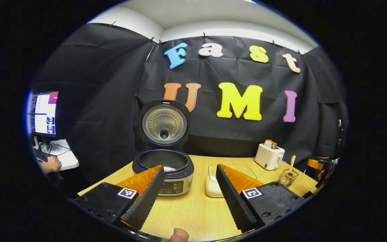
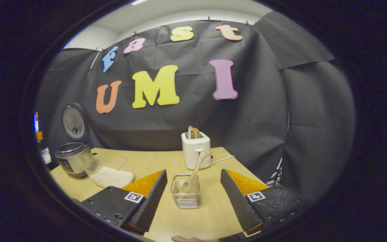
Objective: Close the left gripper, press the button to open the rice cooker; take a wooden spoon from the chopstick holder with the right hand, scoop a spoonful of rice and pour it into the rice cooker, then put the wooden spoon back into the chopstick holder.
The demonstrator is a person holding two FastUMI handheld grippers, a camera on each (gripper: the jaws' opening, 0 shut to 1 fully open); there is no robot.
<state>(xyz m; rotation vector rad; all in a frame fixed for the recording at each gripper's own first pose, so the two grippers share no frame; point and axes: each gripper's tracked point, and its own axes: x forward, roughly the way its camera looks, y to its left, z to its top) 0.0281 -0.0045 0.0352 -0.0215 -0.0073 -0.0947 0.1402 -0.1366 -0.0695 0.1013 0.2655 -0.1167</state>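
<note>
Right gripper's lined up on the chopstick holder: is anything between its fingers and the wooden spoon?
Nothing visible. In the right gripper view the right gripper is open, and the chopstick holder stands on bare table ahead of the gap, with the wooden spoon leaning up out of it. The toaster stands behind the holder, not in front.

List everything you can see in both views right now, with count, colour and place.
rice cooker: 1, silver and black, lid up, table's left end
rice container: 1, clear, white rice inside, beside cooker
toaster: 1, white, bread in slots, back of table
chopstick holder: 1, wire, before toaster
wooden spoon: 1, pale wood, standing in holder
table: 1, light wood
monitor: 1, lit, far left
left gripper: fingers open
right gripper: fingers open, either side of holder
</note>
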